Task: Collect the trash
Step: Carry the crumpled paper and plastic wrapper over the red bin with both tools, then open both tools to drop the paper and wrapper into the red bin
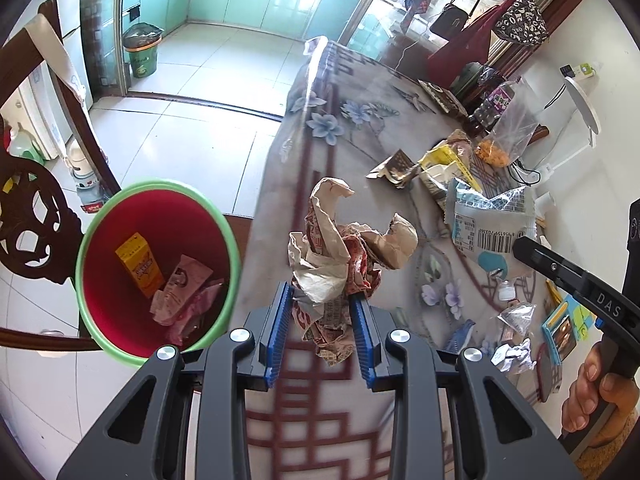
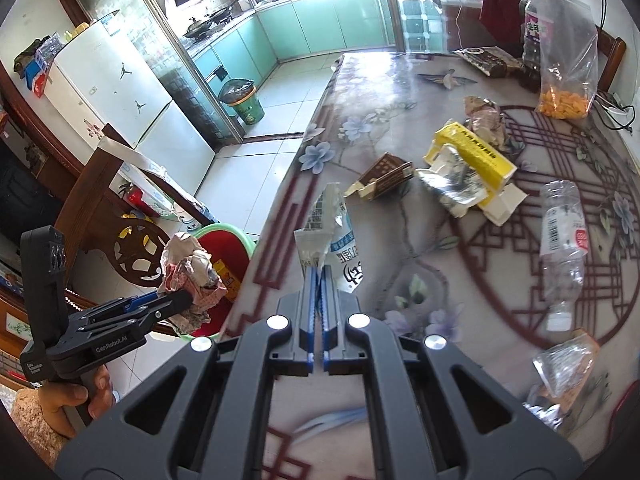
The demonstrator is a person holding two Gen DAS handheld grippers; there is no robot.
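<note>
My left gripper is shut on a crumpled paper wrapper, held above the table's left edge beside a red bin with a green rim. The bin holds a yellow carton and pink wrappers. In the right wrist view the left gripper holds the crumpled wrapper right by the bin. My right gripper is shut on a white and blue snack packet, lifted over the table; the packet also shows in the left wrist view.
On the flowered table lie a yellow box, a brown carton, a crushed plastic bottle, a clear bag of orange snacks and small wrappers. A carved chair stands left of the bin.
</note>
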